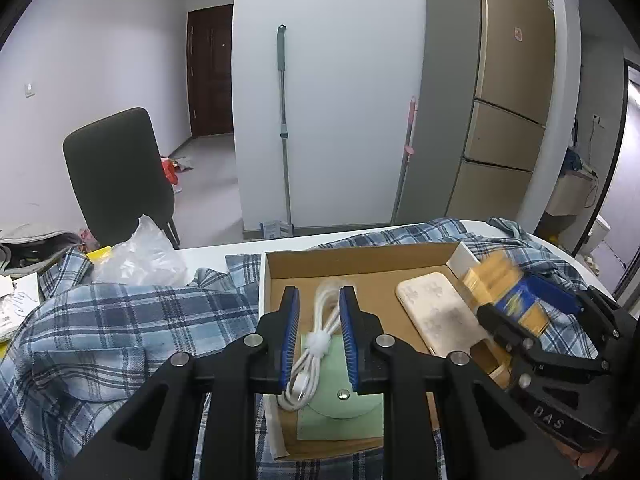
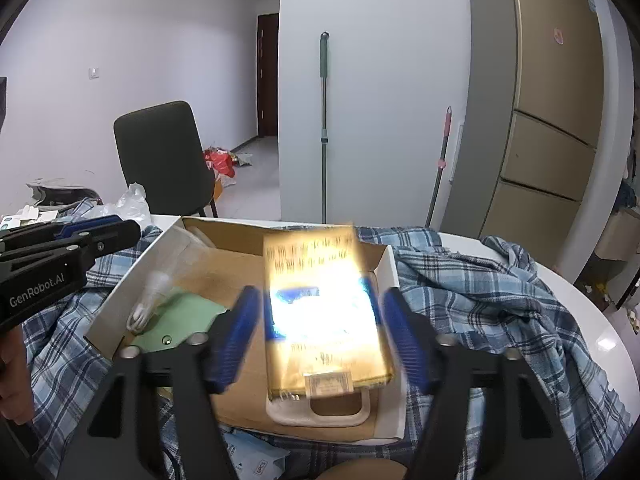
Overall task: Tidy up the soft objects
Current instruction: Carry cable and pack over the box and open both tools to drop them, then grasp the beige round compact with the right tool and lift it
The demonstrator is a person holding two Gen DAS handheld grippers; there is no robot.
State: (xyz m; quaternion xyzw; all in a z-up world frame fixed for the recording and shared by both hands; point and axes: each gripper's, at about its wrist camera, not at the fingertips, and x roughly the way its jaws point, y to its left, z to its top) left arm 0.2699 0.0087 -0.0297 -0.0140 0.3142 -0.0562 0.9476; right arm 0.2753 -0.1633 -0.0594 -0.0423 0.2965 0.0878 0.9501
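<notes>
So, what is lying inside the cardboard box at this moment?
Inside the cardboard box: a white cable on a green pouch, a pale phone case, and a yellow packet lying over the case. Whatever is under the pouch is hidden.

My grippers were matte black with ribbed blue pads (image 1: 290, 332), silver screws (image 1: 179, 359), white "GenRobot.AI" lettering (image 2: 36, 289); bare skin (image 2: 16, 376) showed behind.

You see matt brown cardboard box (image 1: 352, 264), soft woven plaid cloth (image 1: 132, 320), glossy yellow packet (image 2: 324, 304), crinkly clear plastic bag (image 1: 140, 256).
</notes>
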